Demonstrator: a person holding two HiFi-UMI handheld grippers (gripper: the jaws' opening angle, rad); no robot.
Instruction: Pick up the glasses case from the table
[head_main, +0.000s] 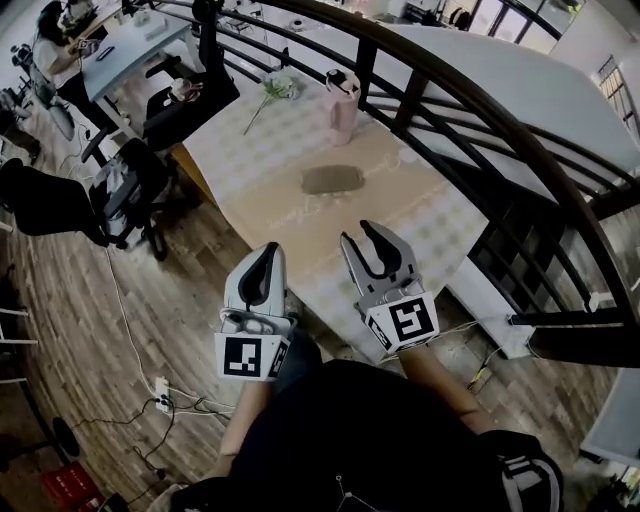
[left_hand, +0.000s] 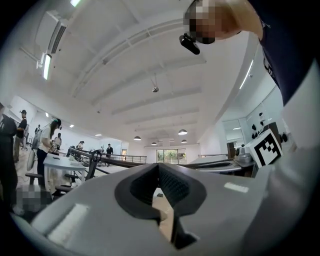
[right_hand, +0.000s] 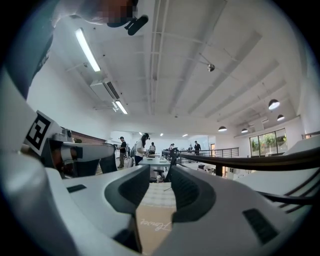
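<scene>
The glasses case (head_main: 332, 180), a grey-brown oval, lies on the tan runner in the middle of the table (head_main: 440, 225). Both grippers hang near the table's front edge, short of the case and apart from it. My left gripper (head_main: 269, 249) sits to the lower left of the case, over the table's edge, its fingertips together and nothing held. My right gripper (head_main: 360, 232) is just below the case with a gap between its fingers and nothing in it. The left gripper view (left_hand: 158, 167) and the right gripper view (right_hand: 159, 175) look level along the tabletop.
A pink bottle (head_main: 342, 105) and a flower stem (head_main: 270, 95) stand at the table's far end. A dark curved railing (head_main: 450, 110) runs along the right side. Office chairs (head_main: 130, 190) and floor cables with a power strip (head_main: 160, 395) are at the left.
</scene>
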